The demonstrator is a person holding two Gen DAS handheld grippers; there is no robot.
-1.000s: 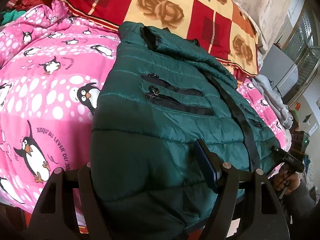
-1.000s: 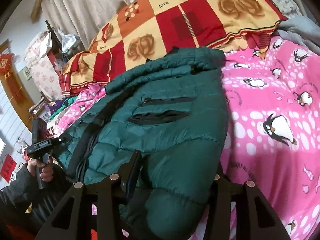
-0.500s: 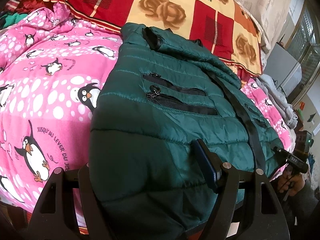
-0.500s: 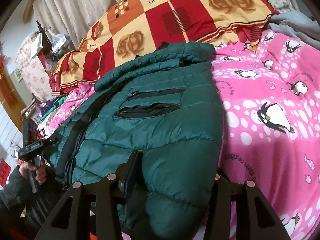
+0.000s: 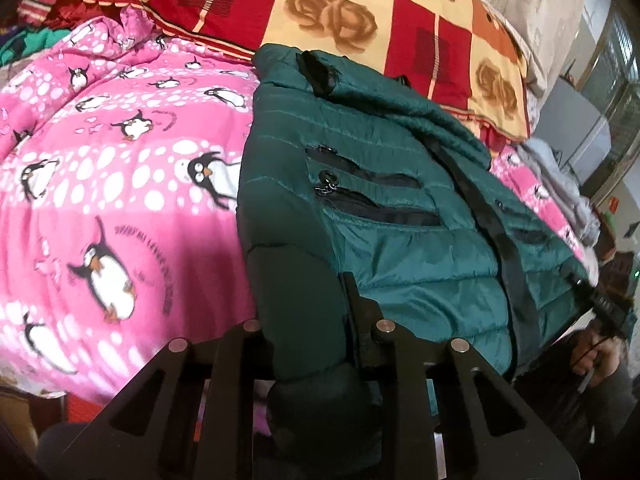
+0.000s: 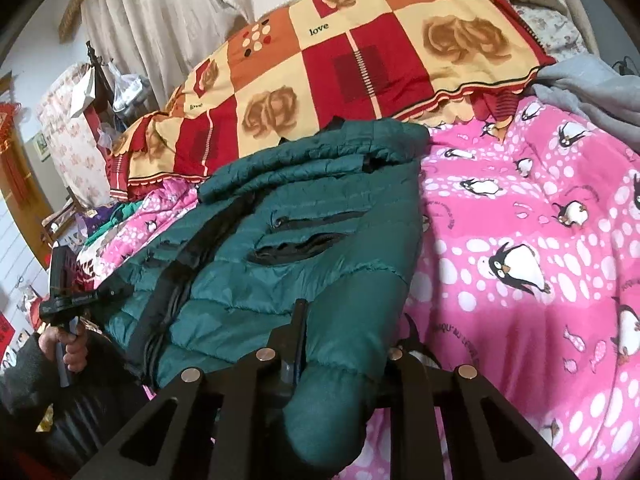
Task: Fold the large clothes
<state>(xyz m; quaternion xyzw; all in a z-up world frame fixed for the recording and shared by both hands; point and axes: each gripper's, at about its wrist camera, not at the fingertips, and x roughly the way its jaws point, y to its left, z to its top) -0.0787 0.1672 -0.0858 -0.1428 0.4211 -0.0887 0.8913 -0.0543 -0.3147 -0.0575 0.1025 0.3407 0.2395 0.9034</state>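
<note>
A dark green puffer jacket (image 5: 400, 216) lies front-up on a pink penguin blanket (image 5: 112, 184), collar toward the far pillow; it also shows in the right wrist view (image 6: 304, 240). My left gripper (image 5: 308, 320) is shut on the jacket's near hem at its left corner. My right gripper (image 6: 344, 344) is shut on the hem at the jacket's right corner. Each gripper shows small in the other's view: the right gripper (image 5: 600, 308) and the left gripper (image 6: 68, 300), each at a hem corner.
A red, orange and cream checked pillow (image 5: 360, 12) lies behind the jacket. Grey clothes (image 6: 592, 88) are heaped at the bed's far right. A coat rack and clutter (image 6: 96, 80) stand to the left. The pink blanket (image 6: 540, 240) spreads right of the jacket.
Both grippers have closed from wide apart to pinching the jacket's hem corners. The jacket has shifted slightly in both views.
</note>
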